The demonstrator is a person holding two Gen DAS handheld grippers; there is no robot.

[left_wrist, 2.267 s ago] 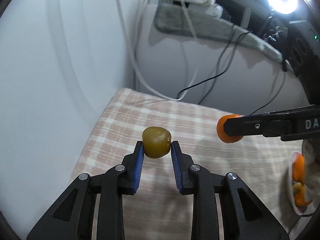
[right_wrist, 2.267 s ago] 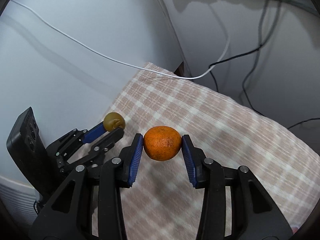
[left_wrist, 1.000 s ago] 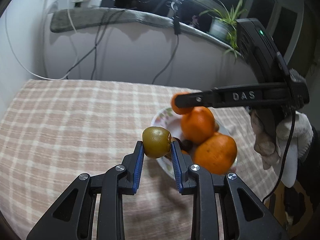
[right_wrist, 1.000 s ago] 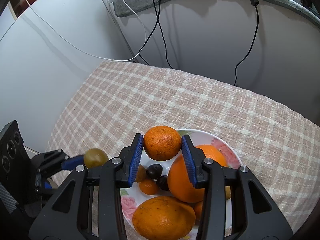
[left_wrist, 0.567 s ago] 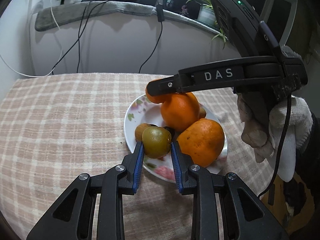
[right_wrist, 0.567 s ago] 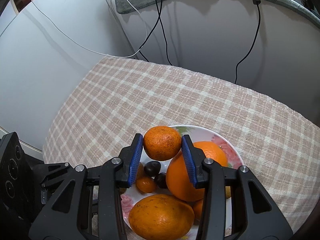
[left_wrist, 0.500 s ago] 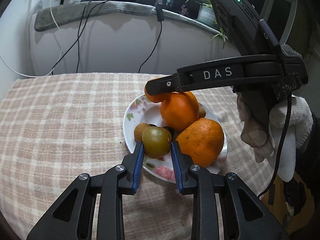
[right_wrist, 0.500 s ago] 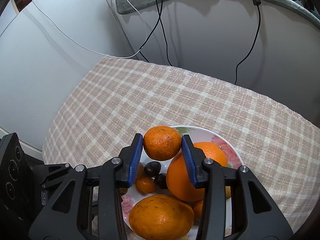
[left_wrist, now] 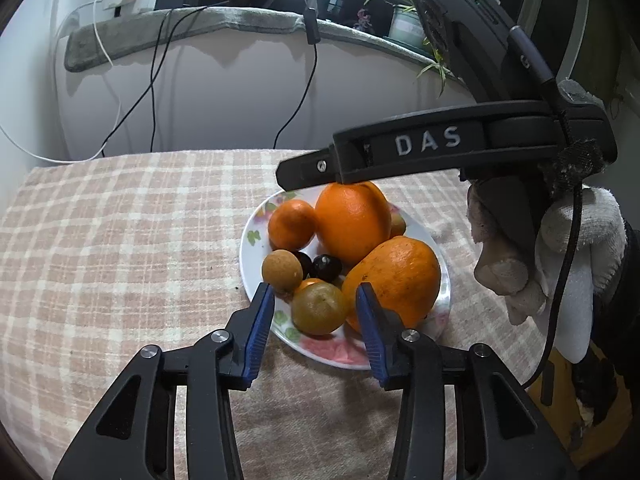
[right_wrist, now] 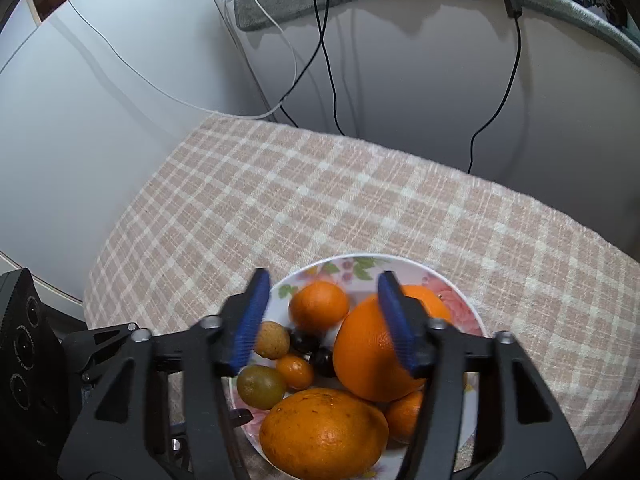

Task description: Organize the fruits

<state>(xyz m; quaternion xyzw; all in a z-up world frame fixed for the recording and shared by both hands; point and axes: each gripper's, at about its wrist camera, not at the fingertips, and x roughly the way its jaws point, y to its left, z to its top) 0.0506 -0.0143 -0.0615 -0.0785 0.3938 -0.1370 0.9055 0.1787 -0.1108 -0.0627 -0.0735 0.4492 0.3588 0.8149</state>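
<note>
Both fruits now sit released on your plate [left_wrist: 256, 216], each tool [left_wrist: 316, 312] [right_wrist: 322, 312] spread wide; grip round, light, slippery fruit gently across its middle.

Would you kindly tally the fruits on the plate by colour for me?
Orange fruits: 5, one partly hidden behind the others
Dark fruits: 2
Tan fruit: 1
Green fruit: 1
Total: 9
</note>
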